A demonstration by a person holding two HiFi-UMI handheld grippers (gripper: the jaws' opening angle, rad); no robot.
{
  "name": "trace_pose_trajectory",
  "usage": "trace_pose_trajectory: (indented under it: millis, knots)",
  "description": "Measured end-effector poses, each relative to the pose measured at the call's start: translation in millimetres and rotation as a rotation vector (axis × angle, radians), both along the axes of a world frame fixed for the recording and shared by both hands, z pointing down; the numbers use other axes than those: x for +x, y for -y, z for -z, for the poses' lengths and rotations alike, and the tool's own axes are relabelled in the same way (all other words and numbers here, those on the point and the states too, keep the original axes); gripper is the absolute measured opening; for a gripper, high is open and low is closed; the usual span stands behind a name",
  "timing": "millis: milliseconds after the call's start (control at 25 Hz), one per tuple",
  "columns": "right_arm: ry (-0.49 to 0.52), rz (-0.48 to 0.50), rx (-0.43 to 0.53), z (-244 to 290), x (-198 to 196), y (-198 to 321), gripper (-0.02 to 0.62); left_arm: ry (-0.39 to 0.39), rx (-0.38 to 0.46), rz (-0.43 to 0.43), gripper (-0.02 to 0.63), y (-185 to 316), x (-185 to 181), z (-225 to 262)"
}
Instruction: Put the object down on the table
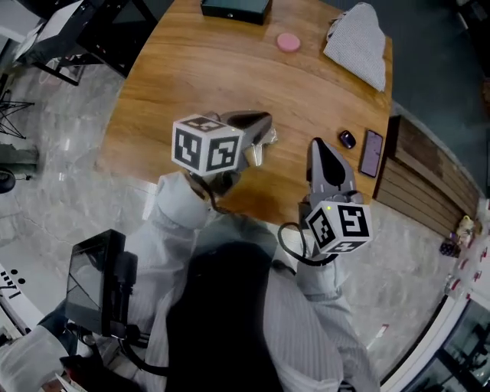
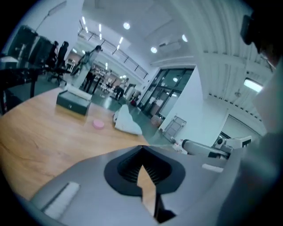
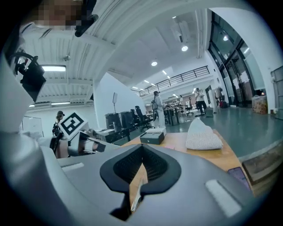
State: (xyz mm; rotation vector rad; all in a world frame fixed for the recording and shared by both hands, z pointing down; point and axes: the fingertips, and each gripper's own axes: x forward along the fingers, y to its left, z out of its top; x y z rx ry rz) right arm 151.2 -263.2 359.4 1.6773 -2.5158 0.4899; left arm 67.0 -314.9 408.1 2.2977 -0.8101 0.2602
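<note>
My left gripper [image 1: 268,127] hovers over the near middle of the wooden table [image 1: 184,76], its marker cube toward me. In the left gripper view its jaws [image 2: 142,149] are shut tip to tip with nothing between them; only table wood shows behind the notch. My right gripper [image 1: 318,147] is held over the table's near right edge, pointing away from me. Its jaws [image 3: 142,148] also meet, and I see nothing held in them. No carried object shows in either gripper.
A black box [image 1: 236,9], a pink disc [image 1: 289,42] and a white striped cloth bundle [image 1: 358,44] lie at the far side. A small dark object [image 1: 347,138] and a phone [image 1: 371,152] lie by the right edge. A slatted wooden bench [image 1: 417,180] stands right of the table.
</note>
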Motion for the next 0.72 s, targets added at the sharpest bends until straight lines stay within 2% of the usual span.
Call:
trace_pose_trajectory:
  millis: [200,320,480,720]
  knots:
    - [-0.027,-0.008,0.132,47.5,-5.2,4.6,0.012,-0.024,0.347,0.089,0.002,-19.8,3.1,90.0]
    - [-0.044,0.0,0.179,70.2,-11.0,0.5,0.012,-0.023,0.473,0.122,0.002,-35.4,3.5,125.3]
    - [-0.05,0.008,0.217,85.2,-19.5,-6.4,0.012,-0.032,0.537,0.136,0.002,-48.4,2.4,147.9]
    - [-0.062,0.022,0.222,91.6,-20.7,-14.5,0.012,-0.048,0.536,0.137,0.002,-56.8,5.2,150.7]
